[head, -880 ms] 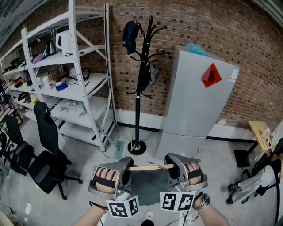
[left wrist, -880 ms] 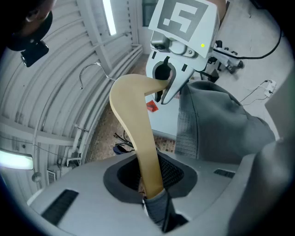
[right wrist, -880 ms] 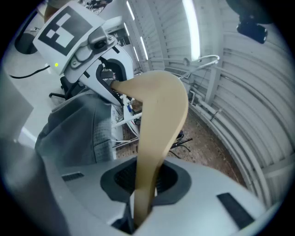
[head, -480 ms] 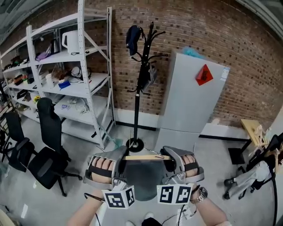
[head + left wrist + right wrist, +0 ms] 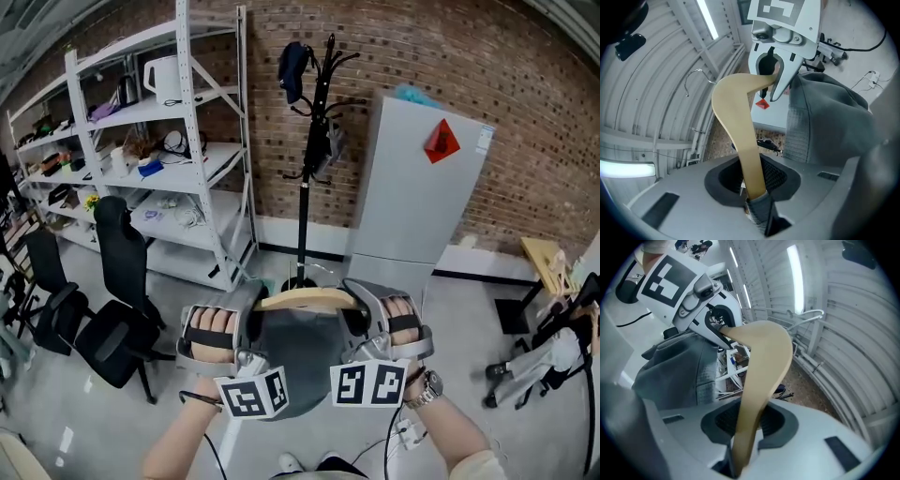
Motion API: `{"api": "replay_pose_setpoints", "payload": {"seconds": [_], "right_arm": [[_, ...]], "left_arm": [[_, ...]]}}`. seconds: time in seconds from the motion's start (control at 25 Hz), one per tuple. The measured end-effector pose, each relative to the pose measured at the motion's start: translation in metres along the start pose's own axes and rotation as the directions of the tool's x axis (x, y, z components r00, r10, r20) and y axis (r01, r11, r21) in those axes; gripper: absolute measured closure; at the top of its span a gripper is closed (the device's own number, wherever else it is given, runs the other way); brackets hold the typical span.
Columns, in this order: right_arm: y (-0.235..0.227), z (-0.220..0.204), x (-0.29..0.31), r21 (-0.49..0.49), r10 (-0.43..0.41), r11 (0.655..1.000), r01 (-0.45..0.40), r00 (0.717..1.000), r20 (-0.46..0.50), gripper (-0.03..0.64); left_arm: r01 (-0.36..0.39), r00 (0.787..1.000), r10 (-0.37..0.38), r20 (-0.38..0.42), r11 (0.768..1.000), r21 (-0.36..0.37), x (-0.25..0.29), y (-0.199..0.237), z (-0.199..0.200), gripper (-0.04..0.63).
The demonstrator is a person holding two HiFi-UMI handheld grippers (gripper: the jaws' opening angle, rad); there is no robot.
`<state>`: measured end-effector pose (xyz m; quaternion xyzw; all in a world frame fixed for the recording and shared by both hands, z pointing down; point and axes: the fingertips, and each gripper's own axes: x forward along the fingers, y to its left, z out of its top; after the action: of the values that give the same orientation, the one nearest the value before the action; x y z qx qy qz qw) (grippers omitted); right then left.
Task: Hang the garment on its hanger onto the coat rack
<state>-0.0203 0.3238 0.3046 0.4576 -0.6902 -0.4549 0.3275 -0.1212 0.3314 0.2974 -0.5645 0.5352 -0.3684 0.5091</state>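
Left claw (image 5: pixel 248 323) clamped on the left end of the wooden hanger (image 5: pixel 309 299), grey garment (image 5: pixel 302 361) draped under the bar between both claws, right claw (image 5: pixel 359 321) clamped on its right end, all held level, low before the coat rack (image 5: pixel 314 159), not touching it.

Cannot see tips of hanger (image 5: pixel 309 298), buried in left claw (image 5: pixel 253 319) and right claw (image 5: pixel 361 317), nor most of the foot of coat rack (image 5: pixel 306 187), blocked behind them.
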Motion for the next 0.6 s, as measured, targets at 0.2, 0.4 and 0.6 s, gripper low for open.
{"api": "replay_pose_setpoints", "payload": {"seconds": [0.2,0.4,0.6], "right_arm": [[-0.006,-0.009,-0.004,0.005,-0.008,1.0,0.008,1.0,-0.022,0.532],[-0.009,-0.009,-0.005,0.001,-0.02,1.0,0.02,0.999,-0.028,0.528],[-0.008,-0.013,-0.004,-0.004,-0.009,1.0,0.008,0.999,-0.039,0.525]], "left_arm": [[0.003,1.0,-0.003,0.028,1.0,-0.009,-0.004,-0.001,0.012,0.522],[0.012,1.0,-0.012,0.014,1.0,0.015,0.001,-0.002,0.011,0.479],[0.052,0.999,-0.052,0.014,0.999,0.003,0.007,-0.009,0.01,0.457]]}}
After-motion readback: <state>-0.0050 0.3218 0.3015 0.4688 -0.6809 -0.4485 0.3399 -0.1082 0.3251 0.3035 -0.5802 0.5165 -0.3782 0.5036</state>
